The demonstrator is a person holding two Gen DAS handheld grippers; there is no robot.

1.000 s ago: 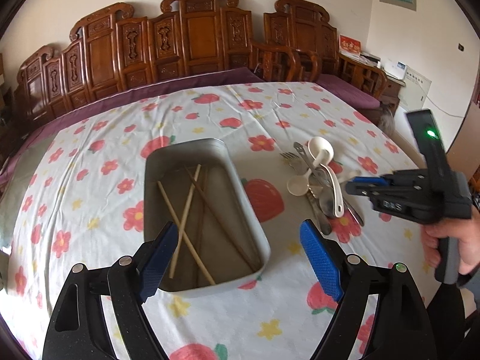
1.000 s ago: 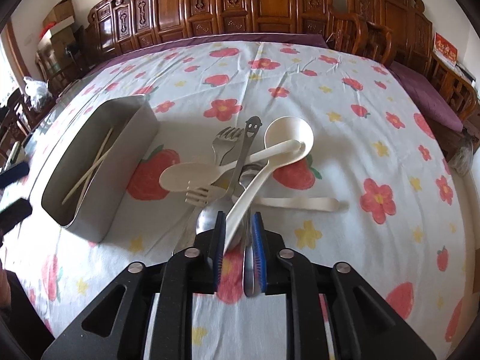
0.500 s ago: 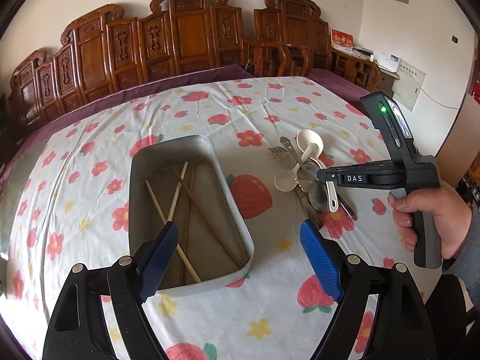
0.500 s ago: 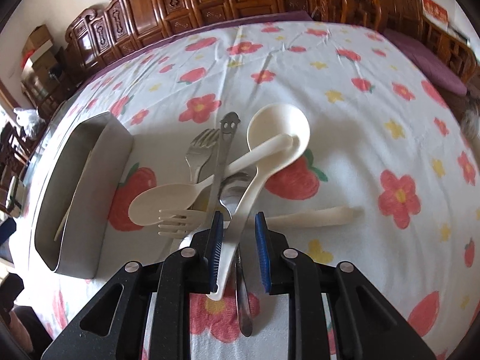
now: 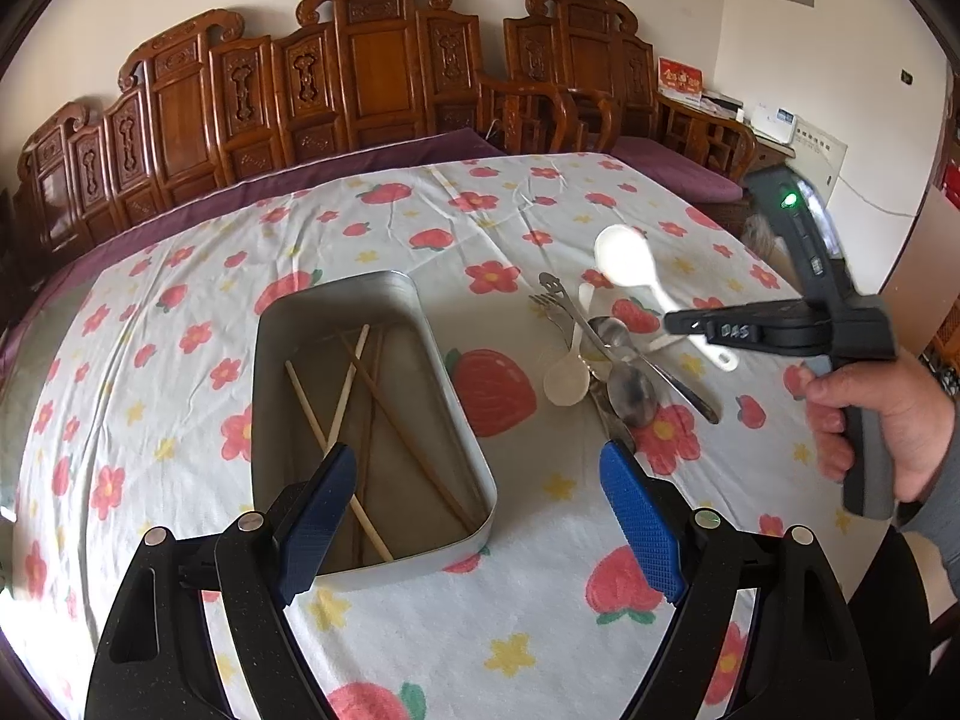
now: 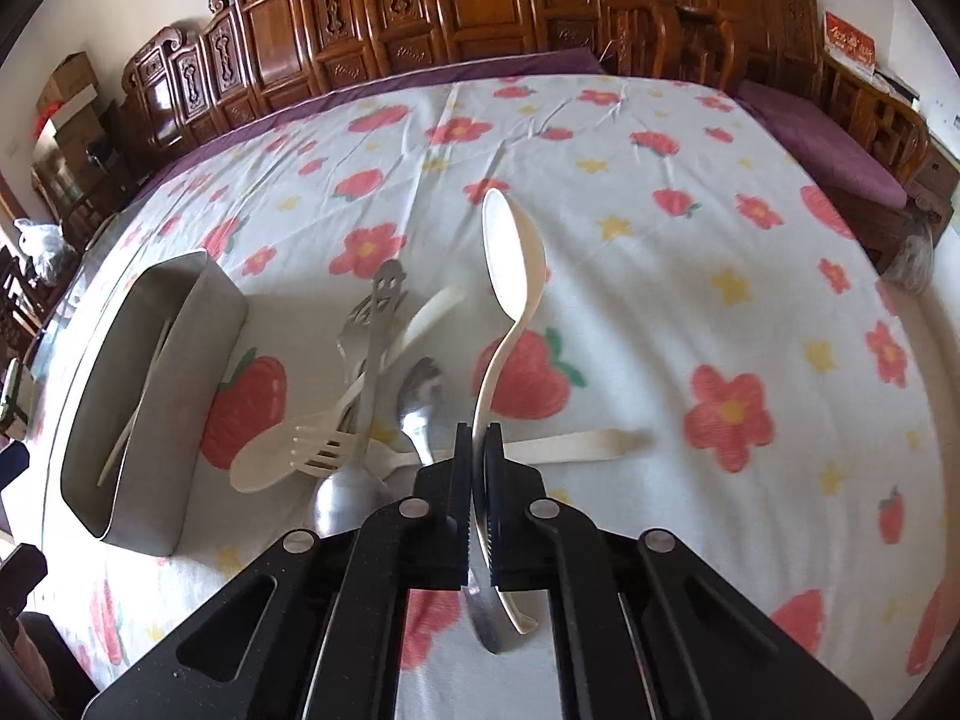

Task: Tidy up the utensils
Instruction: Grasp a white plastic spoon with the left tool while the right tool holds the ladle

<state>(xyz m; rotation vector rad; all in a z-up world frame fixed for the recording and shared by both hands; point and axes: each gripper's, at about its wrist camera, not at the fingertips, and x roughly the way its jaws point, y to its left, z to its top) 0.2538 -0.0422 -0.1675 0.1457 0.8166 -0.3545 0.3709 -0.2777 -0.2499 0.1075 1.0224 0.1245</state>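
Bench (image 5: 420,648) under a strawberry-and-flower cloth carries everything. Near its left side sits the metal tray (image 5: 462,420) with several chopsticks (image 5: 336,420) already inside. Just right of the tray lies the utensil pile (image 6: 372,396): steel forks, steel spoons, cream plastic pieces, all crossed. The left gripper (image 5: 474,516) hangs over the tray's near end, fingers wide and empty. The right gripper (image 6: 477,480) has its fingers clamped narrow on the handle of a cream plastic spoon (image 6: 513,258), lifted clear of the pile, bowl up. That pinch sits low on a thin, curved handle, so the spoon may pivot or slip out if swung quickly toward the tray.
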